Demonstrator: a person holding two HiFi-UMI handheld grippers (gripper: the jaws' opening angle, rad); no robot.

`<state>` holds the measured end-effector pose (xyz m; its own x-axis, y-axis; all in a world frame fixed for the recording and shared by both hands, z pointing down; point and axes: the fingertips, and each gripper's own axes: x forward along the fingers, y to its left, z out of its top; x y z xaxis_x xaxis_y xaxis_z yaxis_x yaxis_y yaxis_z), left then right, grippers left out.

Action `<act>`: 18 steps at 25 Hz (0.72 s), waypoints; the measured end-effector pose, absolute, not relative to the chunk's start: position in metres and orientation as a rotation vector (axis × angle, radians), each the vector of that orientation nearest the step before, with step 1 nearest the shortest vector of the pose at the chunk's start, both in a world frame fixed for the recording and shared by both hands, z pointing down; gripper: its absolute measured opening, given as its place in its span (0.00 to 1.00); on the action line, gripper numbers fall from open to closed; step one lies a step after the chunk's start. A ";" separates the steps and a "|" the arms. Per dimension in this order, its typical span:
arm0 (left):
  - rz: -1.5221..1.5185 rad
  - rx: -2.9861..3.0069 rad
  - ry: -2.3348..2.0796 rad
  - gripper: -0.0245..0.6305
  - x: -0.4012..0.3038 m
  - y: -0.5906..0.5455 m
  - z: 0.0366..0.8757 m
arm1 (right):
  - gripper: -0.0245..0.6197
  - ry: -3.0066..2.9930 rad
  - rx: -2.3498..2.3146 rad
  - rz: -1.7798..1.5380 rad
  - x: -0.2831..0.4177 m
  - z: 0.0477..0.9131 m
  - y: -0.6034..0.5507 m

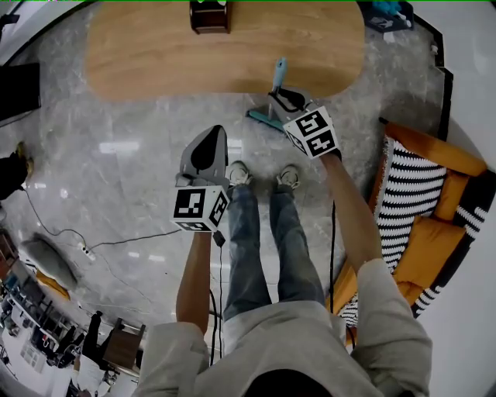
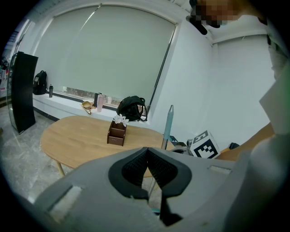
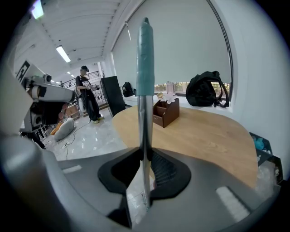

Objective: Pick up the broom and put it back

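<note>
The broom has a metal pole with a teal grip [image 3: 145, 68] and stands nearly upright in the right gripper view. My right gripper [image 3: 145, 156] is shut on the pole below the grip. In the head view the right gripper [image 1: 288, 101] is in front of the table edge. The teal grip [image 1: 279, 74] shows above it and the teal broom head [image 1: 262, 119] on the floor below. My left gripper [image 1: 211, 138] hangs to the left above the floor, jaws together and empty. From the left gripper [image 2: 147, 153] the broom pole [image 2: 168, 122] stands apart, ahead and right.
An oval wooden table [image 1: 155, 54] carries a small brown box [image 1: 210, 17]. An orange sofa with a striped cushion [image 1: 418, 194] stands at the right. A cable [image 1: 101, 244] crosses the floor at the left. A person [image 3: 88, 97] stands far back. A black backpack [image 3: 206, 90] lies by the window.
</note>
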<state>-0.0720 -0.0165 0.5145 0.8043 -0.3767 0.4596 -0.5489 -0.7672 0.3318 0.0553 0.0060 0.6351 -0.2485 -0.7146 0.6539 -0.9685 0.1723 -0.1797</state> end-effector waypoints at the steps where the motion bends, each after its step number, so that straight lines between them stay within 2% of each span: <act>1: 0.514 2.533 -0.691 0.04 -0.072 -0.017 0.515 | 0.15 -2.029 1.597 0.813 0.058 0.636 0.004; 18: 0.519 2.526 -0.696 0.04 -0.073 -0.025 0.519 | 0.16 -1.992 1.642 0.784 0.074 0.644 -0.011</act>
<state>-0.0730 -0.0250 0.5189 0.8003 -0.3777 0.4657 -0.5539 -0.7632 0.3327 0.0744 -0.0107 0.6436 -0.1982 -0.7305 0.6535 -0.9800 0.1343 -0.1471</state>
